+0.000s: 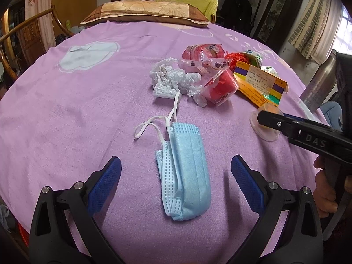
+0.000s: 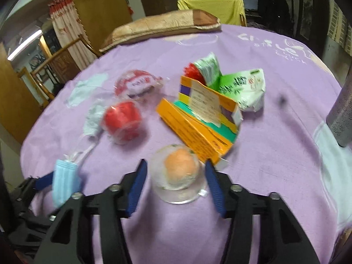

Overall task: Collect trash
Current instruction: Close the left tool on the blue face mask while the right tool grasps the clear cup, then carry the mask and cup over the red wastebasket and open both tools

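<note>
the right tongs sit around a small clear plastic cup with an orange lump inside, on the purple bedsheet. the cup lies straight ahead between the two blue pads, close to the tips. the jaws stand a little wider than the cup: a strip of sheet shows between the left pad and the cup wall, and the right pad is just beside the rim, contact unclear through the blur. so they hold nothing as far as can be seen. the cup is round, so it has no long axis to line up with; what matters is that it is centred between the pads, slightly nearer the right one.

the left tongs are wide open and empty, straddling a folded blue face mask. the mask's long axis runs near to far, in line with the tongs, so the pads face its long sides. its white ear loops trail off on the far side.

further back lie crumpled white plastic, a red cup in a clear wrapper, an orange and yellow box touching the clear cup's far right side, and a green packet. judging by this, each hand is nearest its own piece, and closing on the cup looks like the coming move; the box may get nudged.
</note>
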### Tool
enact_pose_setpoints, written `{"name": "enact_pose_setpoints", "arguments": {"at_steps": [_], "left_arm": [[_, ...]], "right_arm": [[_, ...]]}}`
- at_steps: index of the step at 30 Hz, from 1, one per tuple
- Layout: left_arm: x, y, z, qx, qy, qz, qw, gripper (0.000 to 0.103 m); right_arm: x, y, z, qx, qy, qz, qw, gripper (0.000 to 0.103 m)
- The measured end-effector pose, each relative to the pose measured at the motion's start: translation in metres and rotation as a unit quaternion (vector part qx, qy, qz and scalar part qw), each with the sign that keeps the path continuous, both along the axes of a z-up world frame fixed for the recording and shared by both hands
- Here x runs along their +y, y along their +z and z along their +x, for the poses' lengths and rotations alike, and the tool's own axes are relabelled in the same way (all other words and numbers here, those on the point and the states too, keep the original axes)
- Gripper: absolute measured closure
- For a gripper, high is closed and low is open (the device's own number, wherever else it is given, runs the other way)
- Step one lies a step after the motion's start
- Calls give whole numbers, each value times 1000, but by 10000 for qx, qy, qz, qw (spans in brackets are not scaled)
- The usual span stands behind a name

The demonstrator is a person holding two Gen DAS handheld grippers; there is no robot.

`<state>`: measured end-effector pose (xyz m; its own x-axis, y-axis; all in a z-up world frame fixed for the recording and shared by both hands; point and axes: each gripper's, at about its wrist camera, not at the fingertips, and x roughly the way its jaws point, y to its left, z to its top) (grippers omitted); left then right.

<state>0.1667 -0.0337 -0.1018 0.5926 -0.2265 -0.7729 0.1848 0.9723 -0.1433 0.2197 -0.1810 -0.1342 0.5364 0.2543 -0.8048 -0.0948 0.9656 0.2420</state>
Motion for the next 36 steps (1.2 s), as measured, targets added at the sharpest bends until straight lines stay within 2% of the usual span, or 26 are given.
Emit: {"name": "enact_pose_setpoints", "arguments": {"at_steps": [3, 8, 11, 15, 21, 25, 31, 36], "left_arm": [[0, 0, 0, 5, -11, 11, 10000, 7], [-2, 0, 4, 93, -9, 107, 9999, 7], [-5, -1, 7, 158, 51, 236, 9996, 7], [-3, -1, 7, 149, 217, 333, 9991, 9], [6, 1, 3, -61, 375, 434, 9983, 39], [11, 5, -2, -68, 213, 116, 9997, 69], [23, 13, -14, -138, 125, -138, 9997, 70], [38, 24, -24, -318, 256, -213, 9989, 70]], "right_arm": [[-8, 3, -10, -71, -54, -170, 9998, 53], [-39, 3, -36, -73, -185, -155, 9997, 52], [-54, -1, -37, 0, -246, 140, 9996, 51], [-61, -6, -34, 119, -238, 480, 9985, 44], [-63, -7, -34, 112, -260, 631, 9976, 44], [-64, -7, -34, 114, -264, 642, 9975, 44], [-64, -8, -34, 117, -289, 629, 9975, 47], [-65, -6, -36, 32, -254, 735, 9970, 48]]}}
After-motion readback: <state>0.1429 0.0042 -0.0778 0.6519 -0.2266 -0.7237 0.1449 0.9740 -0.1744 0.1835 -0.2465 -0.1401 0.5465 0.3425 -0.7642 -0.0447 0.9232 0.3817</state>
